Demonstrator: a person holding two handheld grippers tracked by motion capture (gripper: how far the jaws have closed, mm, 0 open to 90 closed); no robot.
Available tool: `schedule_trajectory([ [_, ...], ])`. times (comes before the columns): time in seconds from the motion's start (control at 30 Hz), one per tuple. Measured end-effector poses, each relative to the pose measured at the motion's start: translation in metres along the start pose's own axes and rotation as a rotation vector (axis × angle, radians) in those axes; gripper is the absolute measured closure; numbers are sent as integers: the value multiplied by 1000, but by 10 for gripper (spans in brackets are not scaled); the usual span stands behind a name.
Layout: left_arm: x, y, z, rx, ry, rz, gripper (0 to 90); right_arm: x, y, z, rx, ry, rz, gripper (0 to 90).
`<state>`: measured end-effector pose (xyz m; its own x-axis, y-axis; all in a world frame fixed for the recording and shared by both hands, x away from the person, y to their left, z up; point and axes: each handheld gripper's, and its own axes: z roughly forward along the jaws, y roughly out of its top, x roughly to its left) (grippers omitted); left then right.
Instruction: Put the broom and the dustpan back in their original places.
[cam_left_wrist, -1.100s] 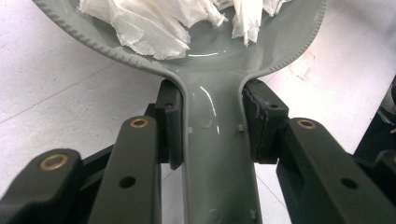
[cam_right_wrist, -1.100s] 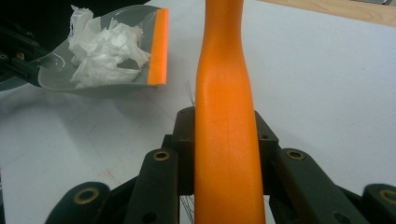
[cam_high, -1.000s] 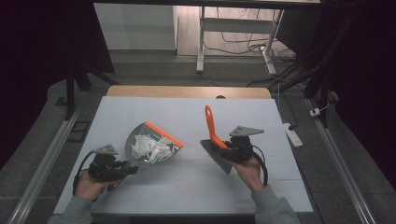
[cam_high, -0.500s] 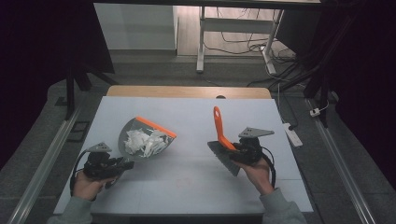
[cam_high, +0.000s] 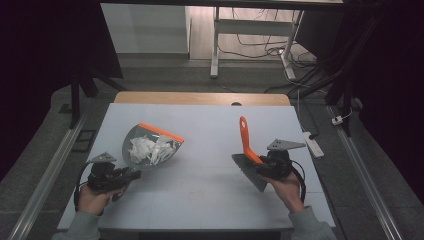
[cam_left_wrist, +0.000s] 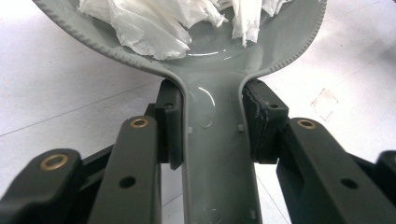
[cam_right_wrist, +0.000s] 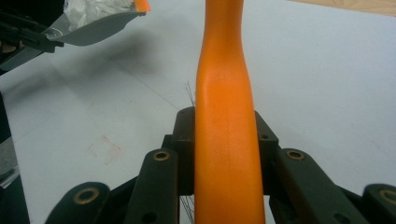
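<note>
A grey dustpan (cam_high: 150, 147) with an orange lip holds crumpled white paper (cam_high: 150, 149) at the table's left. My left gripper (cam_high: 125, 176) is shut on its handle; in the left gripper view both pads (cam_left_wrist: 170, 126) press the grey handle (cam_left_wrist: 217, 163) below the paper (cam_left_wrist: 154, 23). At the right, my right gripper (cam_high: 265, 167) is shut on a hand brush with an orange handle (cam_high: 245, 137) that points up and away, and grey bristles (cam_high: 250, 175) that hang toward the table. The right gripper view has the orange handle (cam_right_wrist: 224, 116) clamped between the jaws.
The white table top (cam_high: 205, 130) has a wooden far edge (cam_high: 200, 97). A white power strip (cam_high: 312, 142) lies off the right side. Metal rails run along the floor on both sides. The dustpan (cam_right_wrist: 93, 23) hangs at the upper left of the right gripper view.
My right gripper has carried the brush to the right, away from the dustpan. The dustpan has drifted slightly to the left in the left gripper's hold.
</note>
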<state>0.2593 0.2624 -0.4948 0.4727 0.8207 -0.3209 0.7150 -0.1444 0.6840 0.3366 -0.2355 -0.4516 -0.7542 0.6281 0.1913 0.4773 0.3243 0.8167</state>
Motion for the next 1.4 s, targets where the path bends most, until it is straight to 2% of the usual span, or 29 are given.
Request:
schedule_trajectory([
  [0.2,-2,-2,0,-5,26,-39,617,-4,-5,-5,7,-9,8,706],
  [0.43,-7,-4,6,10,67,-73,617,-13,-9,-13,20,-6,19,706],
  [0.63,-9,-6,12,4,109,-122,617,-21,-13,-23,29,-3,45,706],
  [0.7,-8,-6,14,3,111,-138,617,-24,-14,-26,32,-1,55,706],
  [0.8,-9,-4,18,2,132,-151,616,-26,-14,-28,37,2,68,706],
  [0.93,-10,-3,23,-1,133,-171,616,-26,-14,-27,62,9,75,706],
  [1.07,-9,-2,30,14,155,-185,616,-22,-13,-23,96,31,71,706],
  [1.4,-1,-3,37,22,173,-235,616,-22,-18,-13,178,70,80,706],
])
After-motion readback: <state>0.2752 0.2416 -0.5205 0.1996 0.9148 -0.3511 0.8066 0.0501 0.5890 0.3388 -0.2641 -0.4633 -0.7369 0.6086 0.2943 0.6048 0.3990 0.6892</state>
